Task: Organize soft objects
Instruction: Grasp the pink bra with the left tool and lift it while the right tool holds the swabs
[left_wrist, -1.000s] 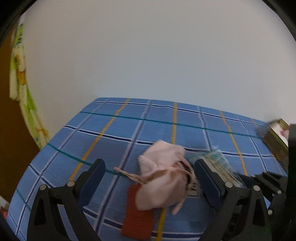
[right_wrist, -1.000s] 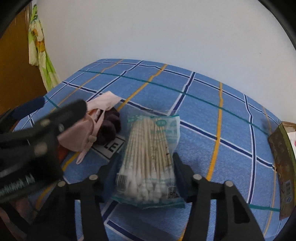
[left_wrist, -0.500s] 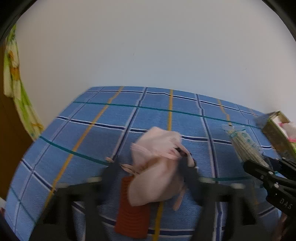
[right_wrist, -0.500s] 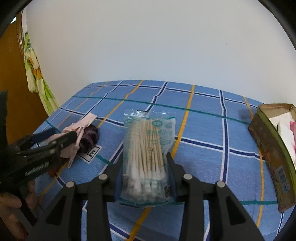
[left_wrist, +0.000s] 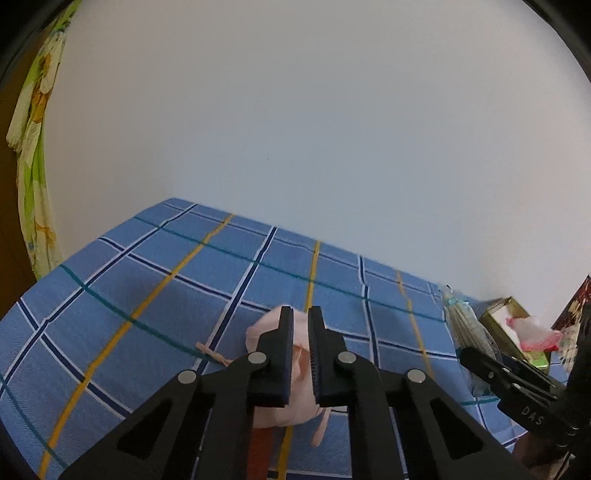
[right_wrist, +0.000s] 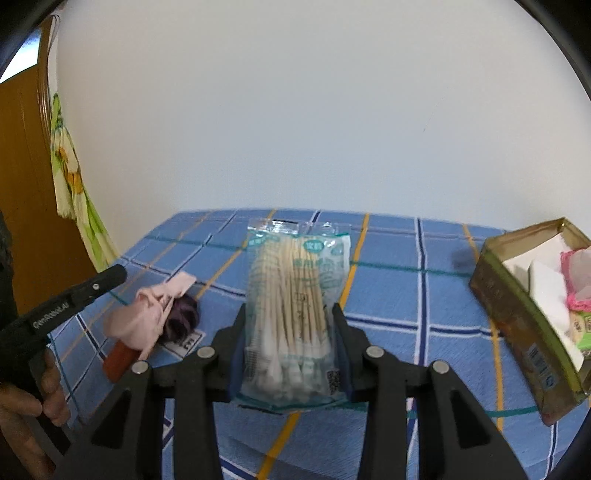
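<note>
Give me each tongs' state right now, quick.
Left tongs: closed, nothing visibly gripped; the pale pink fabric pouch lies on the cloth beyond them.
Right tongs: closed on the clear plastic bag of cotton swabs.

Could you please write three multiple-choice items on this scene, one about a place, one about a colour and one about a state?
1. Where does the open box stand relative to the cotton swab pack in the right wrist view?
A. To its right
B. To its left
C. Under it

2. What is the main colour of the checked cloth covering the surface?
A. Red
B. Blue
C. Green

3. What is the right gripper doing?
A. Hanging open over bare cloth
B. Shut on nothing
C. Shut on the cotton swab pack

Answers:
1. A, the box sits at the right edge and the pack in the middle.
2. B, blue squares with yellow, teal and navy lines.
3. C, its jaws press both sides of the pack's lower end.
</note>
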